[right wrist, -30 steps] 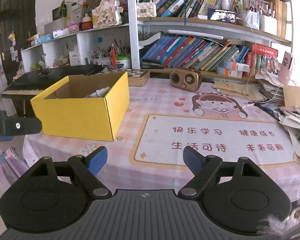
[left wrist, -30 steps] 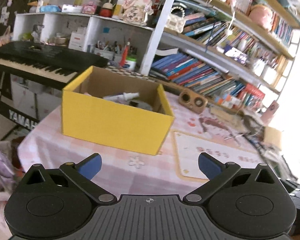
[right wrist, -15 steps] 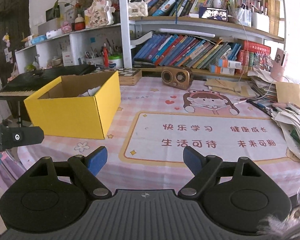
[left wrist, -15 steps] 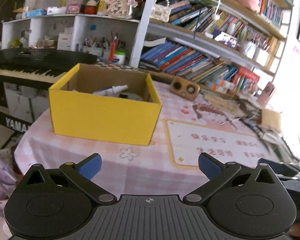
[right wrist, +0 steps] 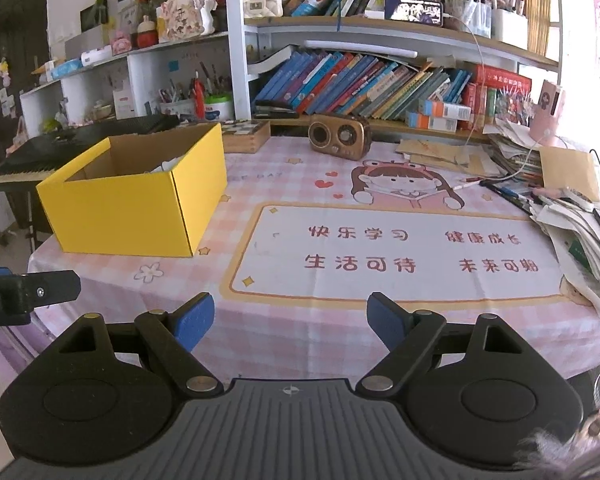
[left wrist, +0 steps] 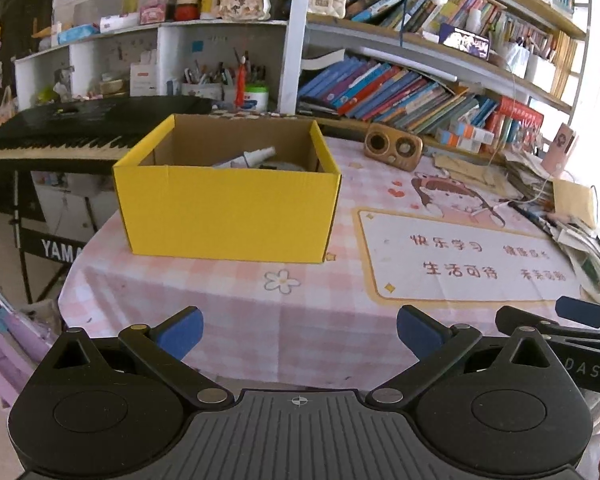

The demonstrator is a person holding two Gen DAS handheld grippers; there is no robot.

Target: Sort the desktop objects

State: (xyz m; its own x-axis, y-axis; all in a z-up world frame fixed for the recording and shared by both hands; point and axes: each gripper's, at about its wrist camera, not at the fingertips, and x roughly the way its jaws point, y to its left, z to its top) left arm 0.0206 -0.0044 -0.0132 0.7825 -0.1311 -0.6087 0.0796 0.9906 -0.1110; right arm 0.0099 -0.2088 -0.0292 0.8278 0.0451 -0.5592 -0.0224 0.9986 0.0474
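Observation:
A yellow cardboard box [left wrist: 228, 208] stands on the left part of the pink checked tablecloth [left wrist: 300, 312]; it also shows in the right wrist view [right wrist: 132, 208]. Inside it lie a white tube [left wrist: 252, 157] and other items, mostly hidden by the walls. My left gripper [left wrist: 299, 326] is open and empty, held off the table's front edge facing the box. My right gripper [right wrist: 290, 316] is open and empty, in front of the printed mat [right wrist: 400, 252]. Each gripper shows at the edge of the other's view.
A brown retro speaker [right wrist: 339, 136] and a small wooden box [right wrist: 246, 136] stand at the back. Piles of papers and pens [right wrist: 572, 216] crowd the right side. Bookshelves [right wrist: 360, 80] rise behind the table. A black keyboard [left wrist: 60, 136] stands left.
Both grippers have pulled back from the table and the left one has swung right, so the box looks smaller and farther. Both stay open and empty.

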